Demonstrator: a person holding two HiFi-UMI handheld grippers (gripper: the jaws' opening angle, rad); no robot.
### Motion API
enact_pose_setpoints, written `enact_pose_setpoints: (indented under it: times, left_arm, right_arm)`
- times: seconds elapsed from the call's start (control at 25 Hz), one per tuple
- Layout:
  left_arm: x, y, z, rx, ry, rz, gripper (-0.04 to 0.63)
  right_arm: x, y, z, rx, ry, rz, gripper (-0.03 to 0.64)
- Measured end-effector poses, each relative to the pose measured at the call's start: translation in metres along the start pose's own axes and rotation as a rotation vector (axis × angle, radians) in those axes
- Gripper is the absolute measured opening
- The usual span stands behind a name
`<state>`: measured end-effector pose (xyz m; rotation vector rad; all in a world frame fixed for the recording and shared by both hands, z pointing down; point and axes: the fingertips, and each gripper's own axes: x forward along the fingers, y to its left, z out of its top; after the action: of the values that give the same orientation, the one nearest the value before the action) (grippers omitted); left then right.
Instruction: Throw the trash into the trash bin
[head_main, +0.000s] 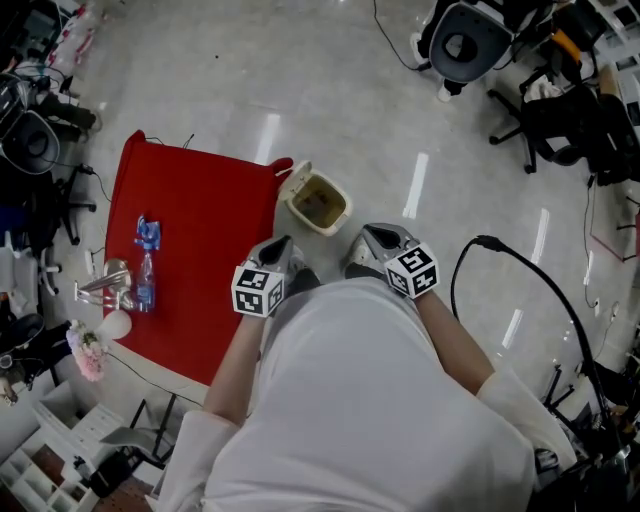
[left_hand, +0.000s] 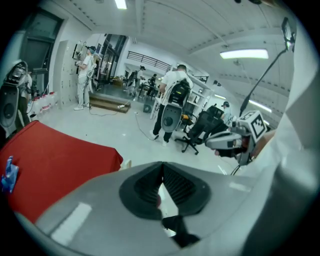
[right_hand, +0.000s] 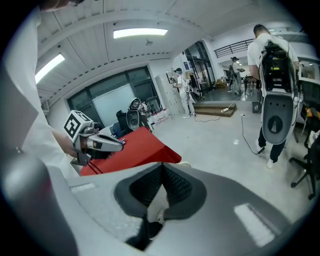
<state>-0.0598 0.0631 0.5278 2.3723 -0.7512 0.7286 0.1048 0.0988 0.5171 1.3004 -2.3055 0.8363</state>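
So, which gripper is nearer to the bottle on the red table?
Left. The left gripper hangs beside the red table's edge, across from the bottle. The right gripper is farther away, over the floor beyond the left one.

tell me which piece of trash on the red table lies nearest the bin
The blue wrapper; the bottle beside it lies farther from the bin.

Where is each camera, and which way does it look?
Head view: on the head, looking steeply down at red table, trash bin, both arms, left gripper, right gripper.
Left gripper view: rides that gripper, faces the room over closed jaws; right gripper shows.
Right gripper view: likewise; left gripper shows.
All three share the red table.
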Motion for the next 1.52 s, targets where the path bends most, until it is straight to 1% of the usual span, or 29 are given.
enact_pose_setpoints:
  times: [0.08,0.92,1.12,1.24,1.52]
  left_arm:
    - [0.0003,-0.0003,-0.0015,0.002,0.003,-0.002,0.006]
    - [0.004,0.0008,-0.0026,0.026,-0.004,0.005,0.006]
    - [0.0066,-0.003,-0.0031,0.067,0.01,-0.004,0.006]
    - [0.007,-0.0071,-0.003,0.059,0.01,-0.021,0.006]
    - [0.0047,-0.0019,-0.0044,0.045,0.001,-0.016,0.006]
  right_arm:
    - [-0.0001,-0.0002,0.0002,0.012,-0.003,0.002,0.0]
    - [0.0,-0.0027,0.0002,-0.001,-0.001,-0.002,0.0]
    - [-0.0012,-0.0052,-0.0021,0.002,0.006,-0.007,0.0]
    - [-0.0023,-0.0049,-0.0038,0.003,0.008,-0.007,0.0]
    - [0.0008,-0.0029,-0.0052,0.001,0.006,-0.008,0.0]
